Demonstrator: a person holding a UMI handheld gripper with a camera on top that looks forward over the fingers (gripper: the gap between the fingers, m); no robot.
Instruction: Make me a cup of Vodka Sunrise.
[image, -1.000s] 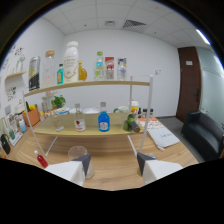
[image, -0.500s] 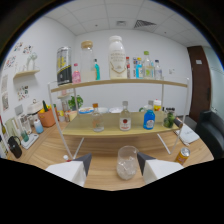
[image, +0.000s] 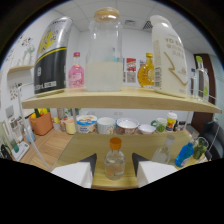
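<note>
Standing upright on the lower shelf (image: 75, 150), a small clear bottle with an orange cap (image: 114, 159) sits between the gripper (image: 114, 169)'s spread fingers — gaps either side, not yet pinched — its long axis vertical, dead ahead.

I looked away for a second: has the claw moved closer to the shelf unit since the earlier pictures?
Yes. The claw has moved in toward the wooden shelf, which now looms much nearer; a small bottle stands between its open fingers.

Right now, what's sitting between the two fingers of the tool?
A small clear bottle with an orange cap stands on the lower shelf between the open tool's fingers, per the gripper view.
</note>
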